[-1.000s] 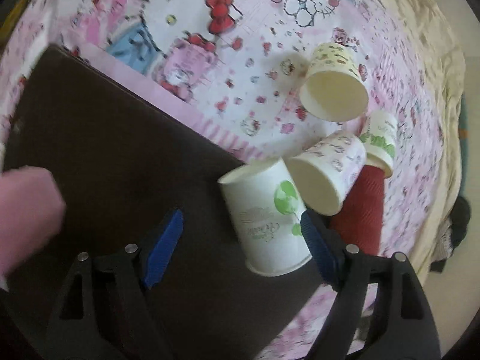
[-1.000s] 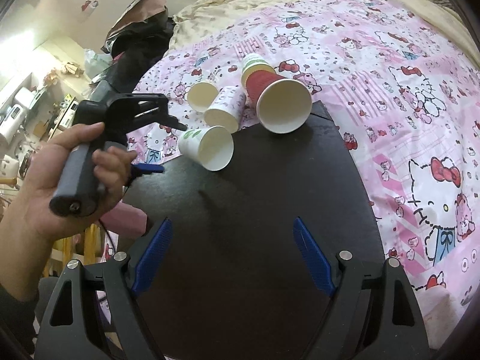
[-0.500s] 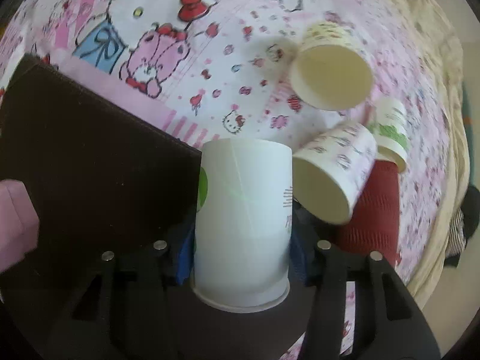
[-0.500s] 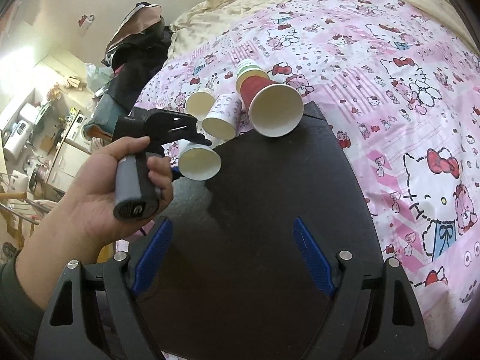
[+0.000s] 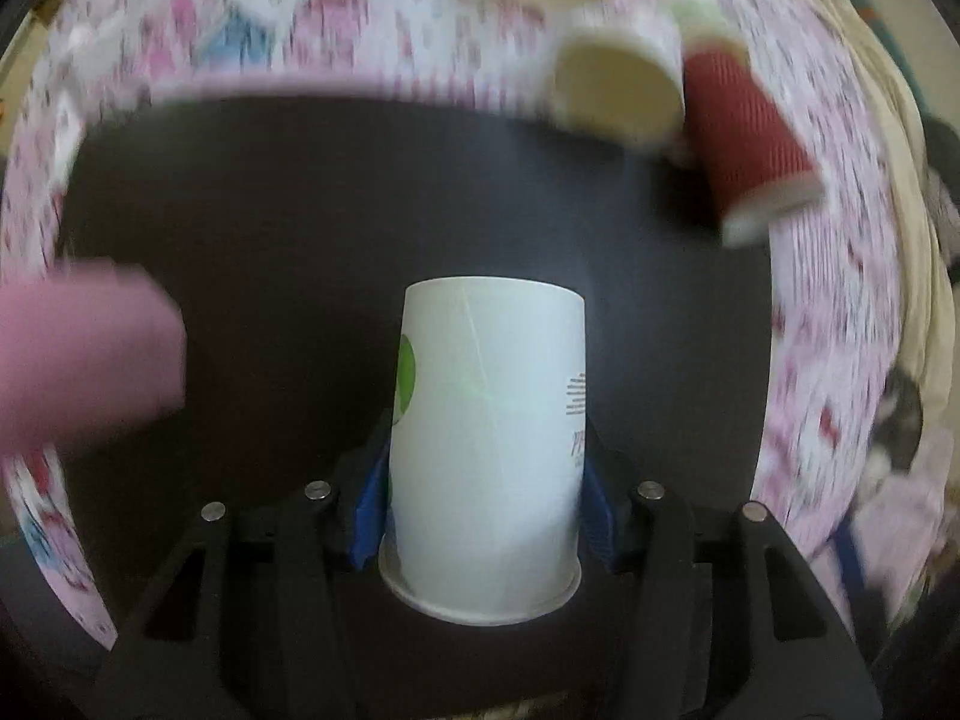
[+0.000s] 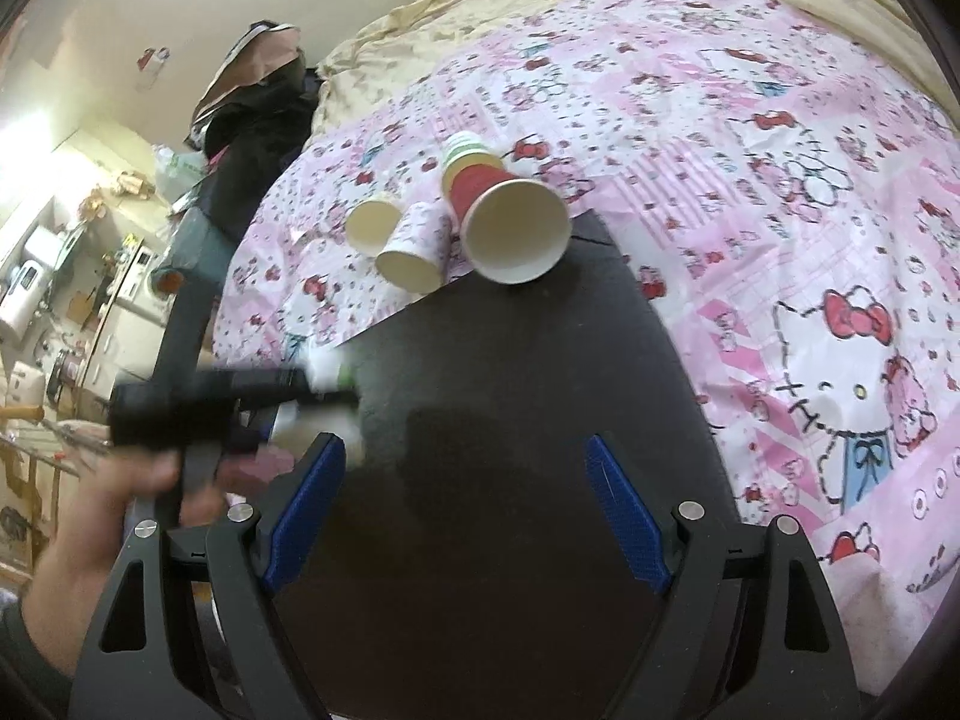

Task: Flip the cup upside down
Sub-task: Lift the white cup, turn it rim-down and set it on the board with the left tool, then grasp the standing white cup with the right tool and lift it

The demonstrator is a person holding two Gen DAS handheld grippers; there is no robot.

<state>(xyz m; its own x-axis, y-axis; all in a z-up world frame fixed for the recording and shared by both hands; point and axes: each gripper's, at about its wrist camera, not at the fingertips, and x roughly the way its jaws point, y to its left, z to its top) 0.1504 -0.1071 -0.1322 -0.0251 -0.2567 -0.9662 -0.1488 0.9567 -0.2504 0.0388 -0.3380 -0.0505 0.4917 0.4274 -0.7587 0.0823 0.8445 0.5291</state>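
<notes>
Lifted clear of the heap now, the white cup [image 5: 489, 450] that lay on its side a second ago at the far edge of the black board [image 5: 288, 210] is clamped in the left tongs [image 5: 483, 510], which stood wide open beside it then! Blue pads [image 5: 367, 507] pinch the cup's wall just above its rim, the rim nearest the lens and the closed base pointing away toward the board, a hold low on the widest part that looks chosen to leave the base free to swing over. Judging by the smeared background, the cup is being carried out over the middle of the board, where there is bare space to set it down mouth-first. A blurred pink shape [image 5: 84, 360] sits at the board's left side; what it is I cannot tell. Over on the other side the right tongs [image 6: 465, 510] hang above the near part of the board, jaws standing well apart with nothing between them, seemingly waiting their turn. Beyond the board's far edge the rest lie tipped over on the pink cartoon bedsheet [image 6: 750, 180]: a patterned cup [image 6: 414, 255] touching the red ribbed cup [image 6: 510, 222], whose mouth overhangs the board, and a pale cup [image 6: 373, 225] just beside them.
</notes>
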